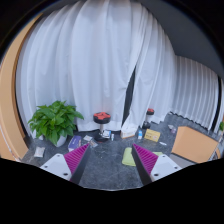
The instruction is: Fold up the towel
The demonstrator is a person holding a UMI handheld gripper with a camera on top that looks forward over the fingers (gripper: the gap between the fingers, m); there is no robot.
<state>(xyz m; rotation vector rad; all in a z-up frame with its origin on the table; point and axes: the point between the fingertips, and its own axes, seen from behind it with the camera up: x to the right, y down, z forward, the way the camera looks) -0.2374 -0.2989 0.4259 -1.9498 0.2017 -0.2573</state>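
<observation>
My gripper (111, 160) is open above a dark speckled table (105, 170). Its two fingers with magenta pads (76, 157) stand wide apart with nothing between them. A small yellow-green folded cloth (128, 156) lies flat on the table just inside the right finger, touching nothing else that I can see.
A green leafy plant (55, 120) stands at the back left. A dark object with a red top (102, 119) and a few small items sit mid-back. A yellow box (152, 135) and a tan cardboard box (195, 145) are on the right. White curtains (100, 60) hang behind.
</observation>
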